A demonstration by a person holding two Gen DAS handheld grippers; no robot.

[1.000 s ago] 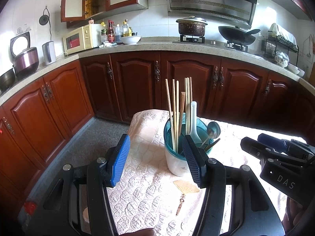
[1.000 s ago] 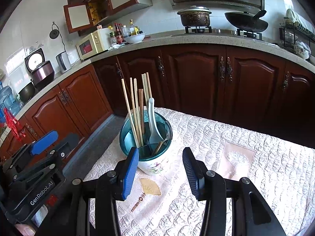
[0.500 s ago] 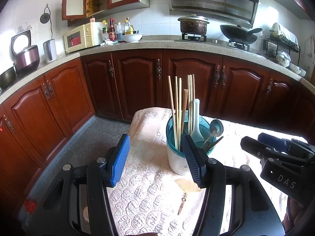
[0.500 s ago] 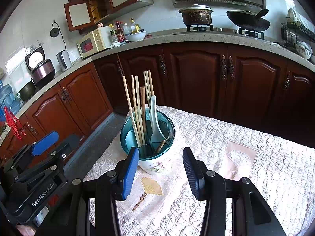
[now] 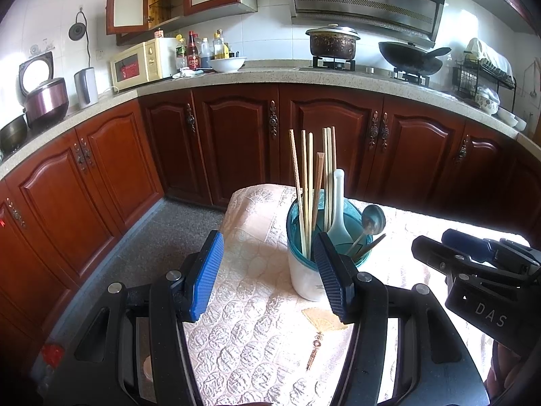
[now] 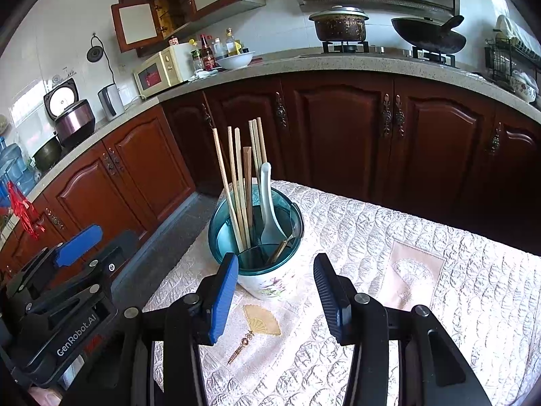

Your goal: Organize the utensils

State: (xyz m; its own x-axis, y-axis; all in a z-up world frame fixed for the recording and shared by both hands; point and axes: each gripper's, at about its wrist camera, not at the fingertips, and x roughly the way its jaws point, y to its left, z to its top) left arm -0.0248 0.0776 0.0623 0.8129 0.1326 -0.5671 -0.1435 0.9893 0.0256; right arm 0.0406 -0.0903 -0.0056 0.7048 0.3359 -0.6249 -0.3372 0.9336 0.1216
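Observation:
A white utensil holder with a teal rim [image 5: 306,275] [image 6: 267,282] stands on the quilted tablecloth [image 5: 257,331] [image 6: 422,291]. It holds several wooden chopsticks [image 5: 306,182] [image 6: 236,176], a white spoon [image 5: 339,213] [image 6: 268,203] and a metal spoon [image 5: 372,220]. My left gripper [image 5: 268,277] is open and empty, just before and left of the holder. My right gripper [image 6: 274,294] is open and empty, with the holder just beyond its fingertips. Each gripper shows at the edge of the other's view.
Dark wooden cabinets [image 5: 324,149] run behind the table under a stone counter [image 5: 270,74] with a microwave [image 5: 142,64], pot [image 5: 333,42] and wok [image 5: 410,55]. The table's far edge drops to grey floor [image 5: 175,237] on the left.
Both grippers have pulled back and risen slightly, so the holder sits a little farther away in both views. The jaws stay open.

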